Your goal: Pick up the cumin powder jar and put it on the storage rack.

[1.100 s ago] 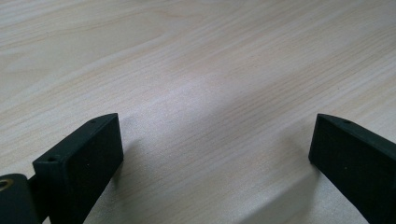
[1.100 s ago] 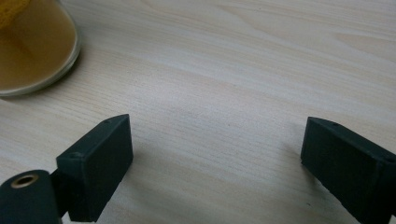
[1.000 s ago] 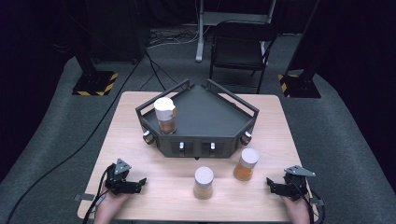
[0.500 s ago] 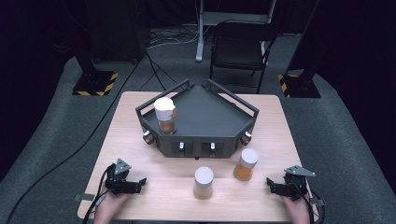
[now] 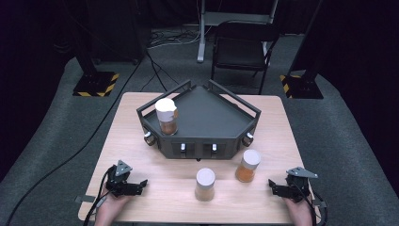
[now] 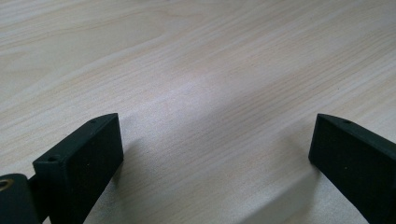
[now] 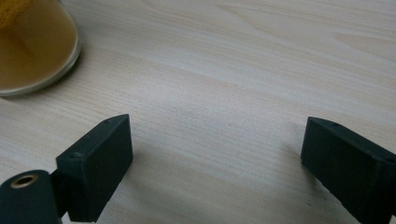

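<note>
Three white-capped jars of brownish powder are in the high view. One jar stands on the left side of the dark tray. Two stand on the table in front of it: a paler middle jar and an orange jar, whose base appears at the top left of the right gripper view. My left gripper rests open on the table at the front left, nothing between its jaws. My right gripper rests open at the front right, a short way from the orange jar.
The wooden table stands on grey carpet. The tray has raised rails and knobs on its front face. A black chair and stand bases with yellow-black stripes lie beyond the far edge.
</note>
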A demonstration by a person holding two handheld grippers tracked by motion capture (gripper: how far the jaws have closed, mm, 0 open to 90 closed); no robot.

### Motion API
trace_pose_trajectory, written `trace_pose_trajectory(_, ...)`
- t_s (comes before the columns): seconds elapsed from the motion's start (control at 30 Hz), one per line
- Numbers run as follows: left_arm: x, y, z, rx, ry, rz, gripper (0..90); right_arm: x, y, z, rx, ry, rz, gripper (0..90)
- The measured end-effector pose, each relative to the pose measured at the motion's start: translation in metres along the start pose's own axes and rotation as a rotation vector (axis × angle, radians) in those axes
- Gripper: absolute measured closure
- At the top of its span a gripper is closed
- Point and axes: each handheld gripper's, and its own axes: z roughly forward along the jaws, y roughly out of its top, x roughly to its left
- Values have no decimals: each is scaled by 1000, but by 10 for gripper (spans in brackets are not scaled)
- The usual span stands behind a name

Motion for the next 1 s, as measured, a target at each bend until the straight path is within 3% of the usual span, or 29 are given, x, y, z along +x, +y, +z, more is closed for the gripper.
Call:
trace_pose_trajectory(0.63,0,0,0,-1,1,-2,25,1,0,-1,1,0,0,81)
trace_pose_trajectory(1.0,0,0,0,0,-1,-1,25,3,1,-6,-14,38,-13,92)
